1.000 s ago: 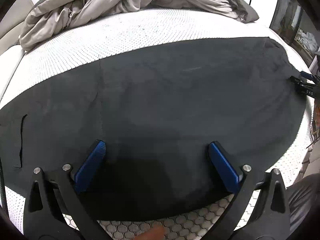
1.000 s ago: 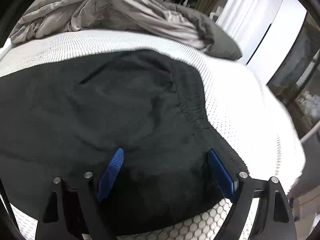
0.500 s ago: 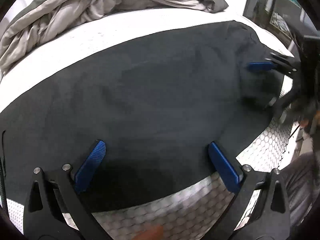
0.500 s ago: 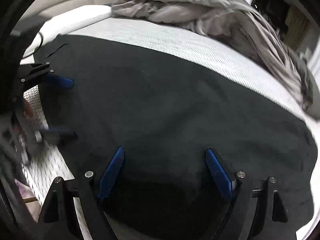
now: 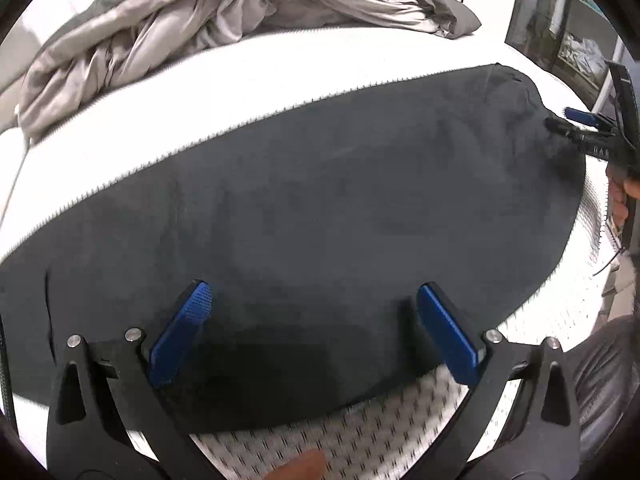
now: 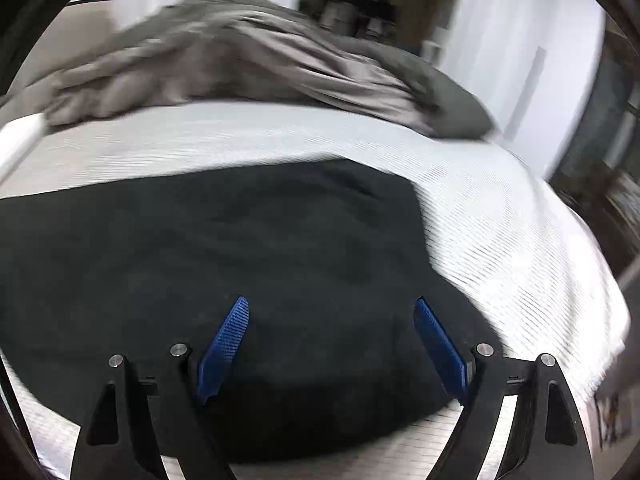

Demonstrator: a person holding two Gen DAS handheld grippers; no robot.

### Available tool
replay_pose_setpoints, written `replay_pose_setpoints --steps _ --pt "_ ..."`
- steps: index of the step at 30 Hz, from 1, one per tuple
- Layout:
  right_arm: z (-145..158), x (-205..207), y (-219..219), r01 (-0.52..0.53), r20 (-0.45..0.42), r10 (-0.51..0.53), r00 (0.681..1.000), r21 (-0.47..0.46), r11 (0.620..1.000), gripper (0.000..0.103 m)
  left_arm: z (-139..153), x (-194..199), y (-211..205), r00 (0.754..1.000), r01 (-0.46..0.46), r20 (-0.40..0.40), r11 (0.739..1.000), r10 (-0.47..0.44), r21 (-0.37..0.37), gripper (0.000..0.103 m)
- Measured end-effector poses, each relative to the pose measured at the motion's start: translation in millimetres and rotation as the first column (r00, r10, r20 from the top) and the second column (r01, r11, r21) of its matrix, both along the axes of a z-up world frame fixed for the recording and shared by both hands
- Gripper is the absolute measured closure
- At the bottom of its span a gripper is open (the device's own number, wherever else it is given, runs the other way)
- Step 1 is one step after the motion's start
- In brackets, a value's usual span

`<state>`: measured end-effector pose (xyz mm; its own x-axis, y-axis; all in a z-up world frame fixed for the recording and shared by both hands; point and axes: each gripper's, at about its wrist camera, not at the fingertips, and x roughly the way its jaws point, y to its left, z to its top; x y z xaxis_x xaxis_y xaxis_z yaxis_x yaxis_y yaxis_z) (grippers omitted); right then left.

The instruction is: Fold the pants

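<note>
You get bright, even indoor light; the mattress [image 5: 280, 92] nearly glares at twelve o'clock. The right wrist view is motion-blurred throughout, and fisheye bending darkens both rims.

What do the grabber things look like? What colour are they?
Both grippers, left and right, look alike: black frames with triangular cut-outs and silver bolts. Their fingers are flat, bright blue, bumpy pads. A thin black cable runs beside the left one.

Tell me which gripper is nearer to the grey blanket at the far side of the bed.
Neither clearly. The left gripper and the right gripper both hover open over the black pants, with white mattress before the blanket.
</note>
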<state>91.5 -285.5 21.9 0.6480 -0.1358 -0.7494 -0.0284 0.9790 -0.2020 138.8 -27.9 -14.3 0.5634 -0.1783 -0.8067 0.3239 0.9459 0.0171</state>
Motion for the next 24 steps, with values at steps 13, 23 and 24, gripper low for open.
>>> replay_pose_setpoints --steps 13,23,24 --pt "-51 30 -32 0.096 -0.088 -0.118 0.989 -0.225 0.970 0.017 -25 54 45 0.980 -0.186 -0.069 0.982 0.186 -0.004 0.001" --pt "-2 27 -6 0.059 0.015 -0.057 0.998 -0.122 0.991 0.017 -3 49 18 0.986 -0.162 -0.030 0.987 0.162 0.007 0.001" --pt "-1 34 9 0.002 0.007 -0.002 1.000 -0.091 0.996 0.017 -2 54 9 0.989 -0.141 -0.033 0.990 0.142 0.013 0.001"
